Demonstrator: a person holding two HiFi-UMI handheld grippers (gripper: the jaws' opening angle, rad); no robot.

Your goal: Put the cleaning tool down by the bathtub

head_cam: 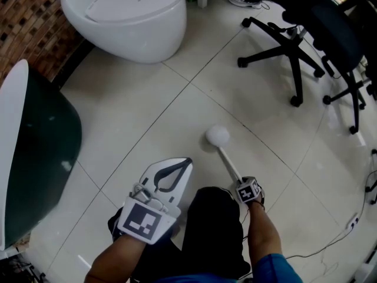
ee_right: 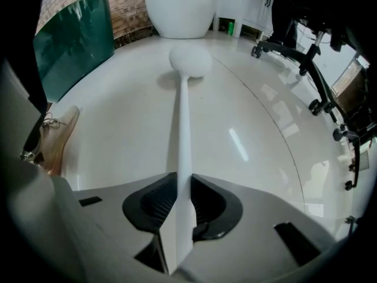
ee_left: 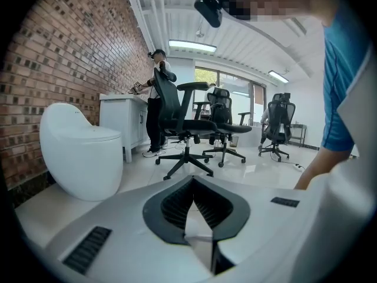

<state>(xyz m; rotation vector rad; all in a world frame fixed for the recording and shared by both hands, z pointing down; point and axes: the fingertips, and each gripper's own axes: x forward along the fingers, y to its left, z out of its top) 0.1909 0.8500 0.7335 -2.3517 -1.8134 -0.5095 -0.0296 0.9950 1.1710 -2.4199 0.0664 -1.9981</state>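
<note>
The cleaning tool is a white brush with a round head (head_cam: 217, 136) resting on the tiled floor, its thin handle (ee_right: 182, 122) slanting up into my right gripper (head_cam: 239, 179). In the right gripper view the handle runs between the jaws of the right gripper (ee_right: 184, 184), and both dark pads press on it. The dark green bathtub (head_cam: 35, 146) with a white rim is at the left, well apart from the brush head, and it appears as the bathtub (ee_right: 73, 34) at the upper left of that view. My left gripper (head_cam: 185, 163) hovers over the floor, shut and empty, its left gripper tips (ee_left: 194, 181) meeting.
A white toilet (head_cam: 129, 16) stands at the back by the brick wall. Black office chairs (head_cam: 294, 52) fill the right side, with a thin cable (head_cam: 347, 226) on the floor at the lower right. A person (ee_left: 156, 99) stands at a white cabinet far off.
</note>
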